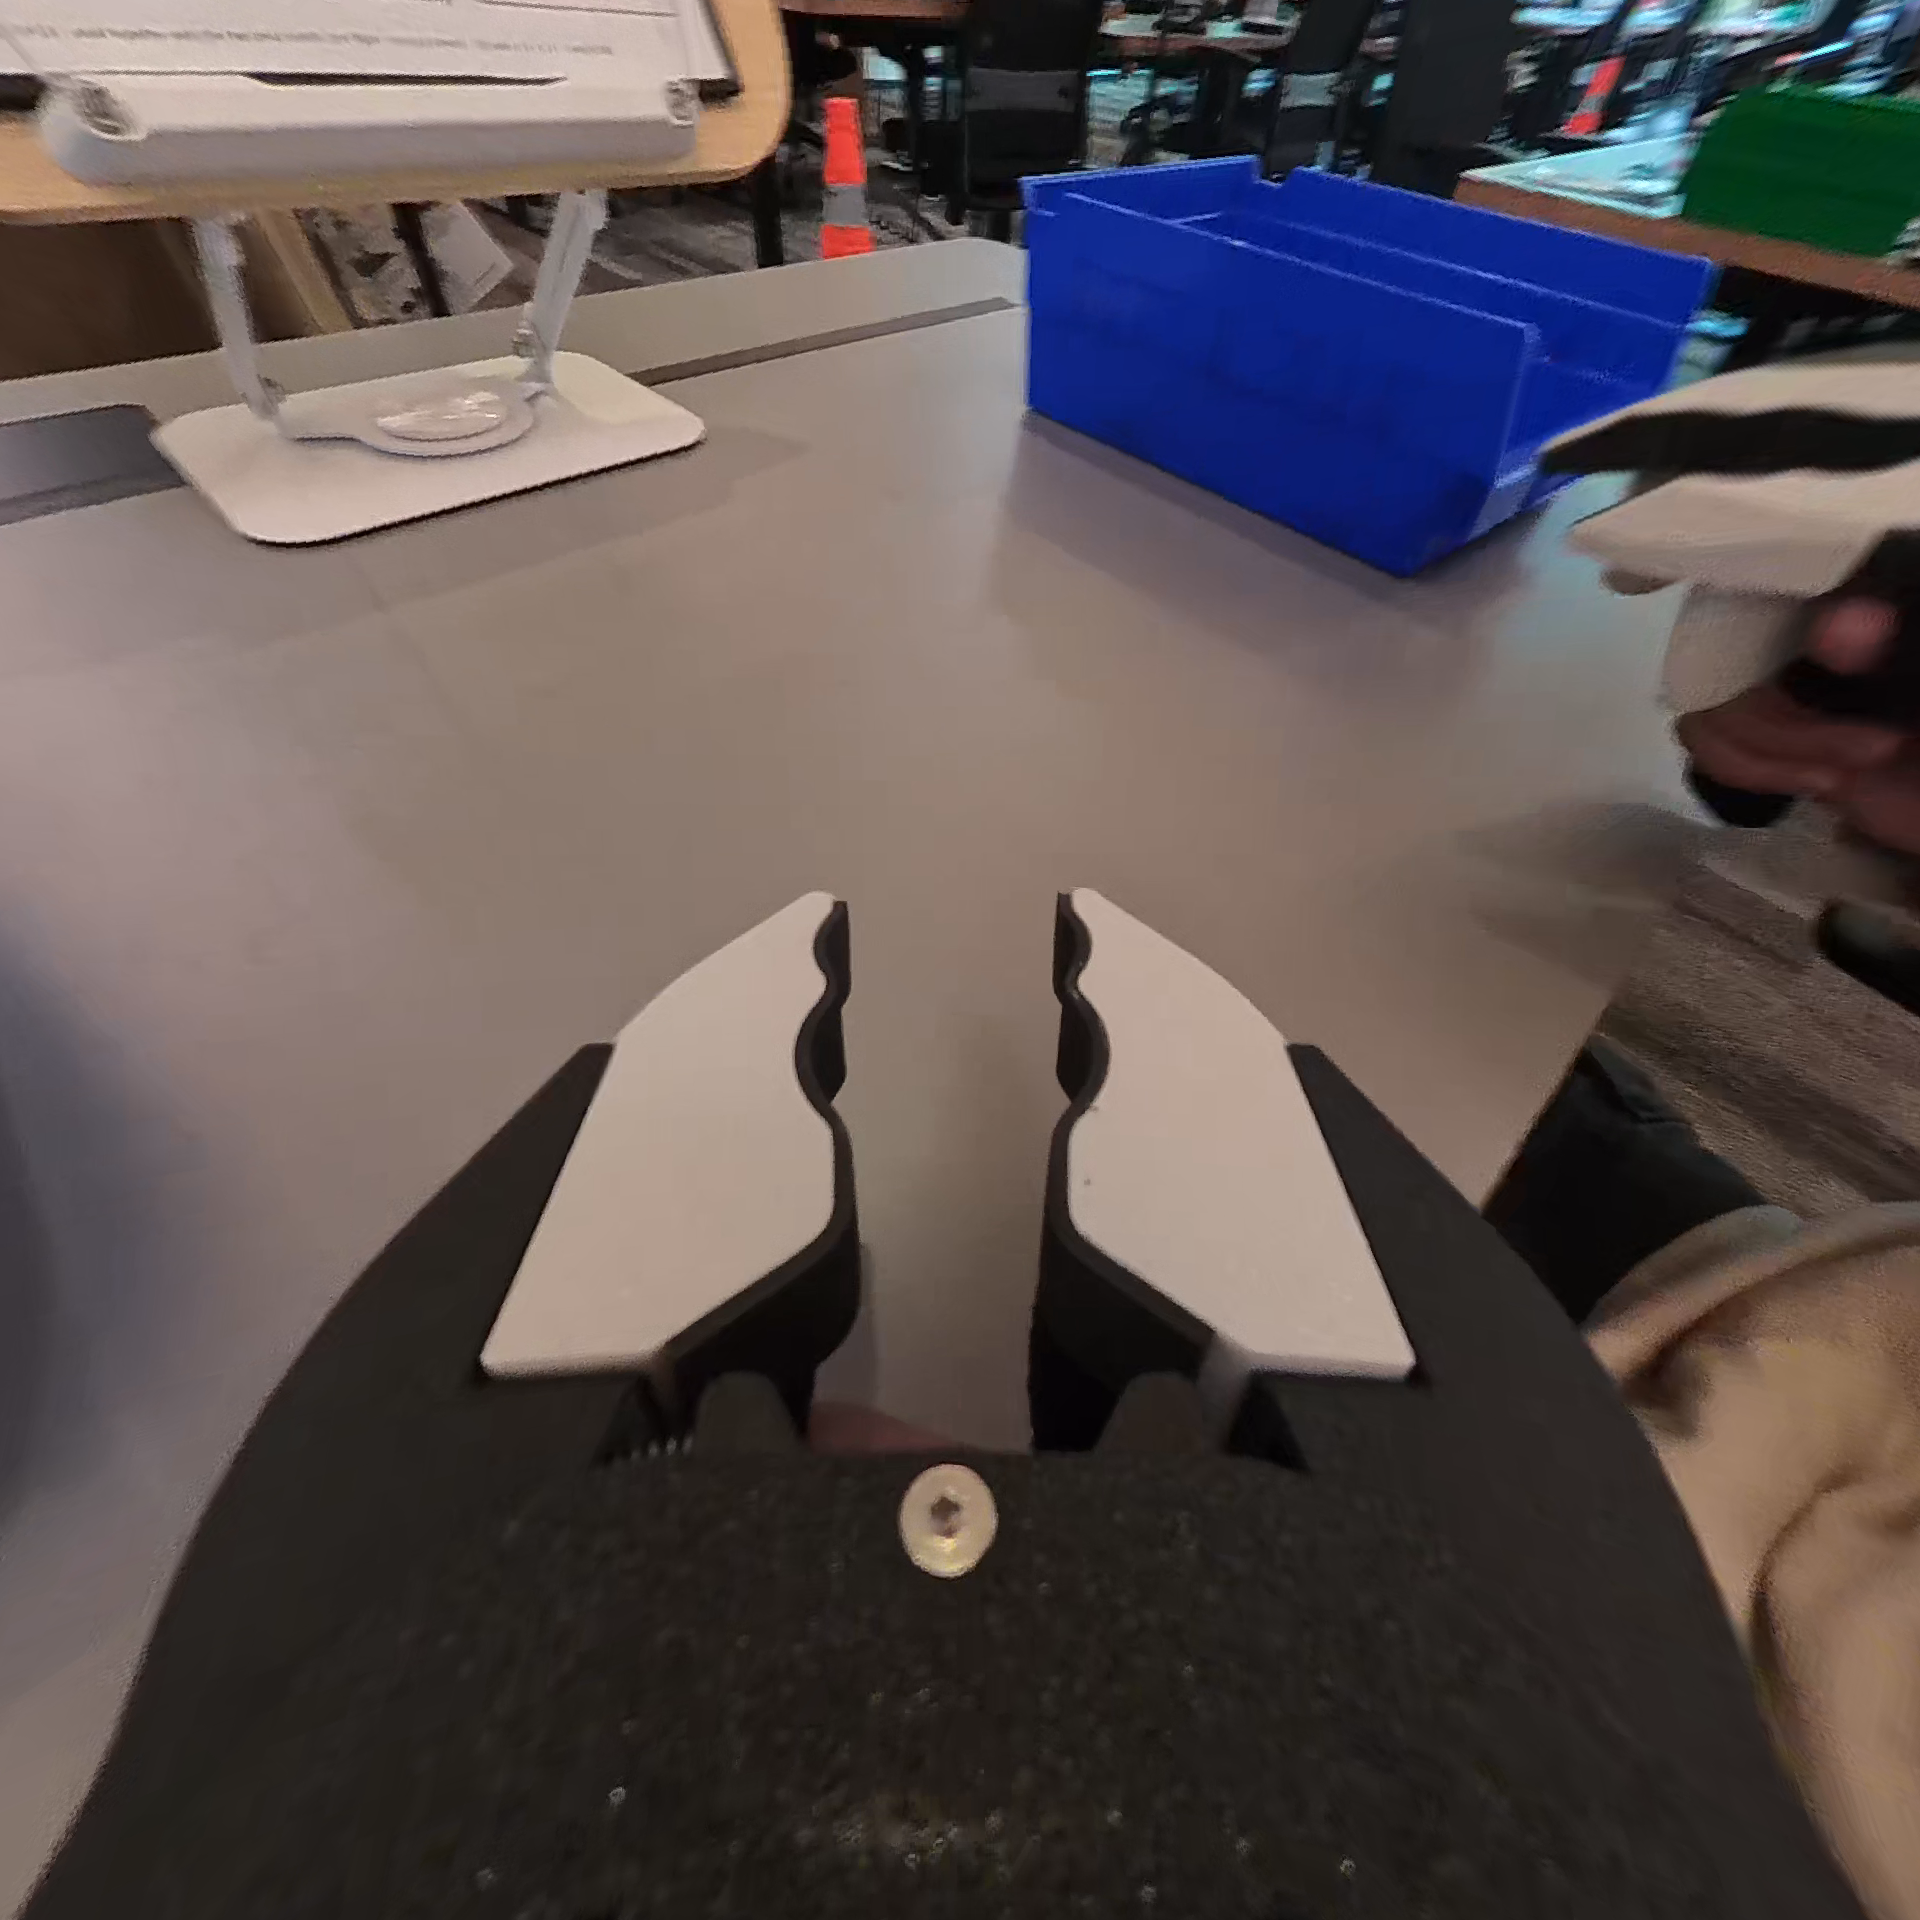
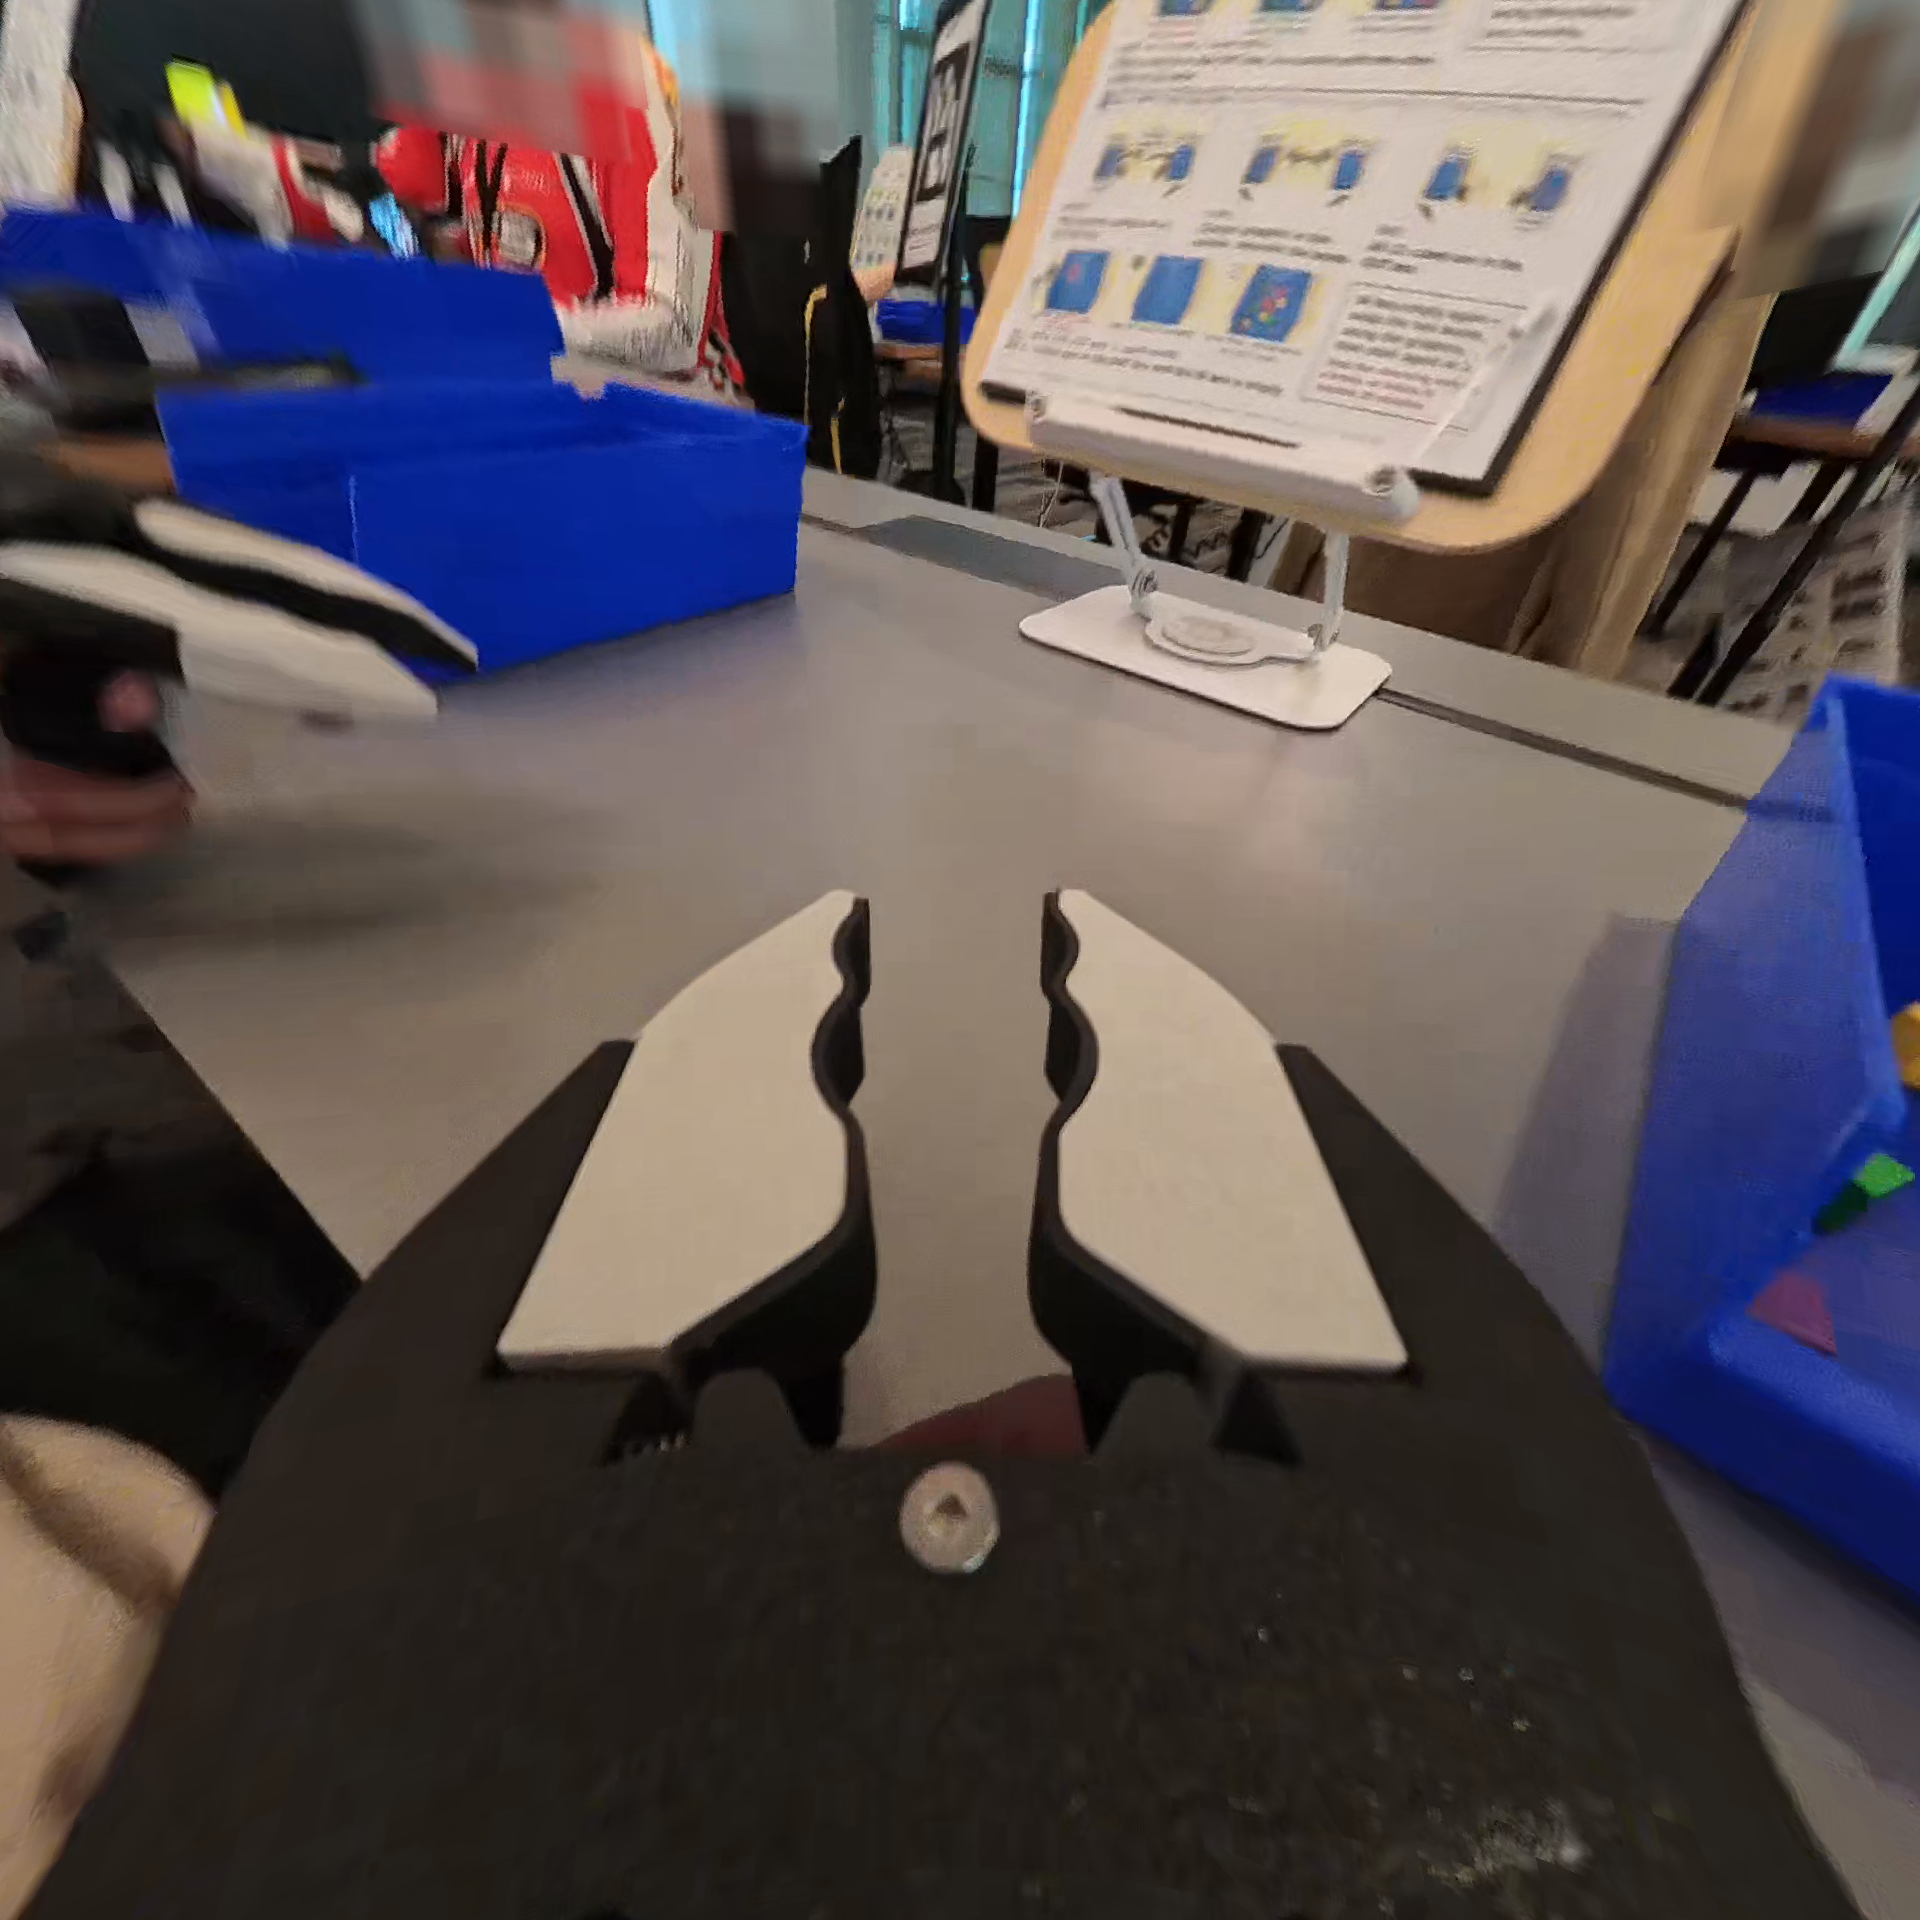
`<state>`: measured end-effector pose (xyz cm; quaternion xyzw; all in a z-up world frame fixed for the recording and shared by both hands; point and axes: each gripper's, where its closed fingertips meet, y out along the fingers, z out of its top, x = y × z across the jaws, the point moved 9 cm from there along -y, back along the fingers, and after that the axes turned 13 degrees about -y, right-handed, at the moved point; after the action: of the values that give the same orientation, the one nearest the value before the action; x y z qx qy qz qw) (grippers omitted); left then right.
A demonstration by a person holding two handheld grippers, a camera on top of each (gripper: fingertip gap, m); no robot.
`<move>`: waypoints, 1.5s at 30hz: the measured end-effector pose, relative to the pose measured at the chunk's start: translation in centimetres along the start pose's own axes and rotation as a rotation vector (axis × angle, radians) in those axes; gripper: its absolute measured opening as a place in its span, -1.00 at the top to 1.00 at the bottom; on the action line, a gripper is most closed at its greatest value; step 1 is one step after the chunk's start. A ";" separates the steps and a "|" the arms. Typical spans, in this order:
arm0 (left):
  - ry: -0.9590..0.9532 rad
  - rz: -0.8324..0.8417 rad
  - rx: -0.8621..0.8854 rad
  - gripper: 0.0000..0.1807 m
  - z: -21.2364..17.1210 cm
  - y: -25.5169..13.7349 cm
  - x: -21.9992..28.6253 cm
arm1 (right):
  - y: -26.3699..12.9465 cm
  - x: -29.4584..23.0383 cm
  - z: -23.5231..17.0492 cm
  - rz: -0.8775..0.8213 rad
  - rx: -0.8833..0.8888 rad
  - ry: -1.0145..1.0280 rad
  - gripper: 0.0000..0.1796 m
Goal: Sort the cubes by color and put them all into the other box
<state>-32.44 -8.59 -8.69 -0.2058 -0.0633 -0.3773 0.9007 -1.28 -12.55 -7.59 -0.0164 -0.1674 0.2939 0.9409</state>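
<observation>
We work at a grey table [image 1: 727, 644] in a busy room: other desks and chairs stand far behind, an orange cone [image 1: 847, 177] shows beyond the far edge, and a white stand [image 2: 1216, 644] on the table holds up a board with a printed sheet [image 2: 1340, 208].

Our left gripper [image 1: 951, 925] hangs over bare tabletop with its jaws parted by a narrow gap, nothing between them and nothing touched. Our right gripper [image 2: 956, 925] is the same: a narrow gap, empty, above the table. Each one also shows at the edge of the other's view, blurred.

In the left wrist view a blue box [image 1: 1351, 353] sits far and to the right of the left gripper, well apart from it; we cannot see any cubes in it. In the right wrist view a second blue box [image 2: 1766, 1143] lies near, to the right of the right gripper, with a green cube [image 2: 1875, 1184] and a yellow cube [image 2: 1907, 1039] inside, plus a purplish piece [image 2: 1797, 1309] too blurred to tell.
</observation>
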 end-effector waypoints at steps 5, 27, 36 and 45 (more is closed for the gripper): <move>-0.054 -0.097 -0.051 0.58 -0.2 0.1 0.1 | 0.7 -1.2 -0.6 0.004 -0.055 -0.153 0.66; -0.254 0.813 -0.412 0.55 9.6 -11.9 -20.1 | 1.4 0.9 -1.4 0.000 -0.119 -0.199 0.68; -0.489 0.894 -0.684 0.57 7.6 -9.8 -25.4 | 0.8 1.2 -1.4 0.074 -0.102 -0.140 0.66; -0.497 0.943 -1.019 0.58 6.1 -8.6 -27.0 | 0.9 1.1 -1.3 0.156 -0.107 -0.100 0.66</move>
<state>-57.41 6.17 -7.67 -0.6833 0.0128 0.1254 0.7192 -0.54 -11.07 -8.57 -0.0648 -0.2279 0.3573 0.9034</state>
